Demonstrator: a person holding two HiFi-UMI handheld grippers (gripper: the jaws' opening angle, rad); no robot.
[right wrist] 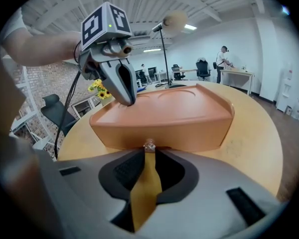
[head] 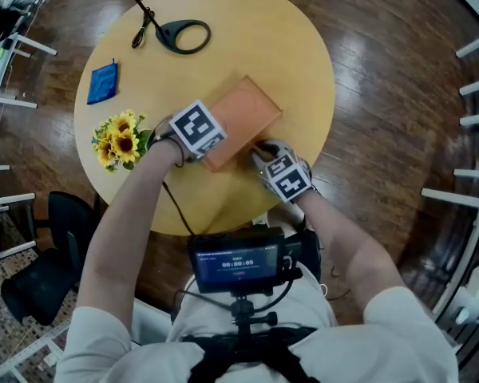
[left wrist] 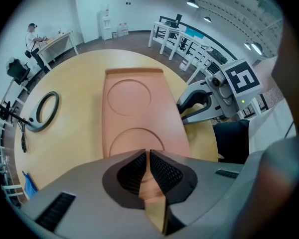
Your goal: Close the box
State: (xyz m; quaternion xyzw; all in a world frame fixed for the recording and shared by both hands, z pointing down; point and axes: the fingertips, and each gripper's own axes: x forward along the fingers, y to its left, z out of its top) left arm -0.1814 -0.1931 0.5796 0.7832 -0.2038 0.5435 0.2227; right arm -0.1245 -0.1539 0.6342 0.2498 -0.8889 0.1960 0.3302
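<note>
An orange box (head: 243, 110) lies on the round wooden table (head: 303, 46) with its lid down; two shallow circles are pressed into the lid (left wrist: 134, 108). My left gripper (head: 206, 148) is shut with nothing between its jaws, and its tips (right wrist: 128, 99) rest on the lid's top near one end. The same gripper in its own view (left wrist: 148, 154) hangs over the lid's near end. My right gripper (head: 256, 150) sits low at the box's long side (right wrist: 179, 123). Its jaws (right wrist: 149, 151) are shut on a small metal clasp (right wrist: 149, 145) at the box's lower edge.
A bunch of sunflowers (head: 120, 138) lies at the table's left edge, a blue pouch (head: 103, 82) behind it. A black ring-shaped stand base (head: 184, 36) with a rod is at the far side. A black chair (head: 48, 270) stands left of me. White racks line the room.
</note>
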